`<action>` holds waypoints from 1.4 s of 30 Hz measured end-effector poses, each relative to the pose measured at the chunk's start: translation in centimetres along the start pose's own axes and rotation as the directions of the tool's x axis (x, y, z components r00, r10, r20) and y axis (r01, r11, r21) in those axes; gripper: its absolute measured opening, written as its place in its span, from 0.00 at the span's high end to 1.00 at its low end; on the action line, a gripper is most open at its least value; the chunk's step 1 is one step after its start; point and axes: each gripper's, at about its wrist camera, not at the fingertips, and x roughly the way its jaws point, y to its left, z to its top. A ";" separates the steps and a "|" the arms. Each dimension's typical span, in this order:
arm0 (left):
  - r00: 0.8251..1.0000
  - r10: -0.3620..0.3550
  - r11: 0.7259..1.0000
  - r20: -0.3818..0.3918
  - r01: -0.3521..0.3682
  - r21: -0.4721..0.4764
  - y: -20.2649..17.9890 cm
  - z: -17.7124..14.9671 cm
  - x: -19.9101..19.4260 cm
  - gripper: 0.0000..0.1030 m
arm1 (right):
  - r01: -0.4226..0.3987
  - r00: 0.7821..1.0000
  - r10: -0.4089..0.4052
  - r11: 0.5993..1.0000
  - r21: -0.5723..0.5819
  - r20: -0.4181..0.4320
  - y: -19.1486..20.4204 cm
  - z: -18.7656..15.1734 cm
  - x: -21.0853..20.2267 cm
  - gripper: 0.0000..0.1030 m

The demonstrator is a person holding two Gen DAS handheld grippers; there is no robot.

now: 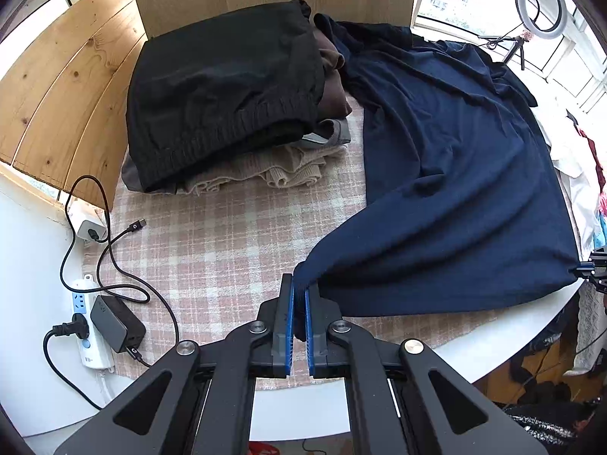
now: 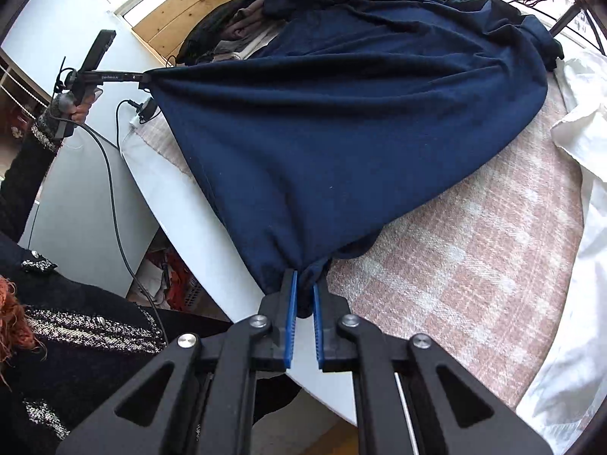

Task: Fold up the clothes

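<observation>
- Left wrist view: I have my left gripper pinched on one bunched corner of the navy garment, the blue pads nearly together with a twist of cloth between them.
- The navy garment spreads away from that corner across the checked pink-and-cream cloth that covers the white table, its far end rumpled toward the window.
- Left of it I see a stack of folded clothes: a black piece on top, brown, grey and beige ones beneath.
- At the table's left edge lie a white power strip, a black adapter and looping cables.
- A ring light stands by the window.
- Right wrist view: my right gripper is clamped the same way on the garment's other near corner, cloth wedged between the narrowly parted pads.
- The hem hangs stretched between both grippers, lifted off the table edge.
- I can see the left gripper at the far corner, held by a hand in a dark tweed sleeve.
- A white garment lies along the right side of the table.
</observation>
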 end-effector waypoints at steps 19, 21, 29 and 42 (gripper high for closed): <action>0.974 -0.115 0.993 -0.196 0.107 -0.049 -3.5 -7.2 7.1 0.96 | 0.227 0.966 -0.255 0.921 0.316 0.051 -6.4 -7.3 -6.4 0.77; 0.974 -0.111 0.993 -0.196 0.104 -0.046 -3.4 -6.8 6.9 0.96 | 0.227 0.969 -0.243 0.941 0.251 0.038 -6.1 -7.1 -5.2 0.73; 0.976 -0.076 0.997 -0.202 0.077 -0.005 -4.9 -6.0 6.3 0.96 | 0.252 0.967 -0.251 0.965 0.076 -0.034 -5.9 -6.6 -1.5 0.73; 0.977 -0.159 0.987 -0.139 0.162 0.008 -6.8 -7.7 1.8 0.96 | 0.029 0.955 -0.156 0.897 0.441 0.253 -6.5 -11.1 -12.5 0.98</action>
